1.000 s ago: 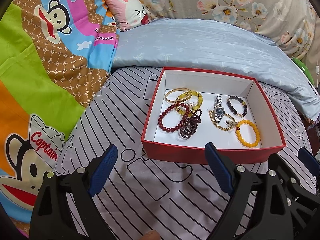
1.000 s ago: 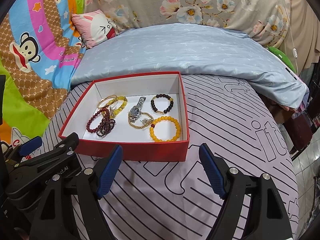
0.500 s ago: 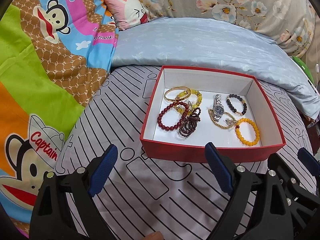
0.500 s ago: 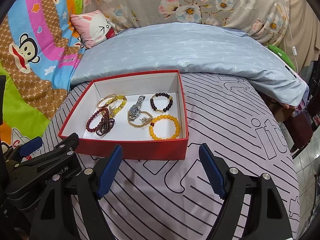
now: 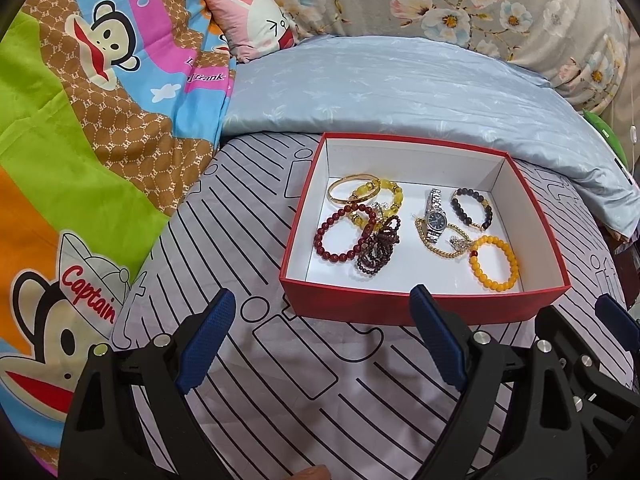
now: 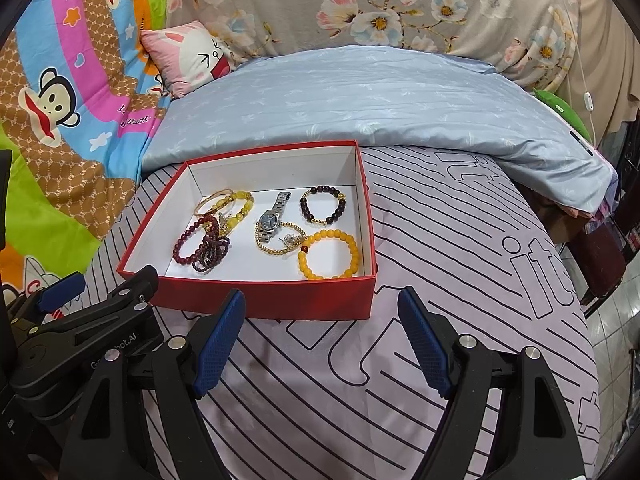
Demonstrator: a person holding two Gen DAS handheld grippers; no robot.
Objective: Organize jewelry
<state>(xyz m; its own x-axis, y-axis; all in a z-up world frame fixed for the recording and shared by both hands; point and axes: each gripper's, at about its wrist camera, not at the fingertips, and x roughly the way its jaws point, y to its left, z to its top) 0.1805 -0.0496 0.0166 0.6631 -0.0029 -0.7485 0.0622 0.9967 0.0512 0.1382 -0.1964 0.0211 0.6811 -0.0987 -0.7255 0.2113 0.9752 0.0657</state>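
Note:
A red box [image 5: 404, 309] with a white inside sits on the striped bedsheet; it also shows in the right wrist view [image 6: 280, 305]. Inside lie a silver watch [image 5: 434, 218], an orange bead bracelet [image 5: 495, 263], a dark bead bracelet [image 5: 471, 207], a red bead bracelet [image 5: 339, 237], a gold bangle [image 5: 349, 191], a yellow bead bracelet [image 5: 384, 196] and a gold chain [image 5: 440, 246]. My left gripper [image 5: 322, 342] is open and empty, just in front of the box. My right gripper [image 6: 320, 338] is open and empty at the box's front right corner.
A light blue quilt [image 5: 400, 88] lies behind the box. A colourful monkey blanket [image 5: 80, 120] is on the left, with a pink pillow [image 5: 256, 28] at the back. The bed's edge drops off at the right [image 6: 592, 320].
Both grippers have drawn back a little and risen slightly; the box sits a touch higher in both views. Both stay open and empty.

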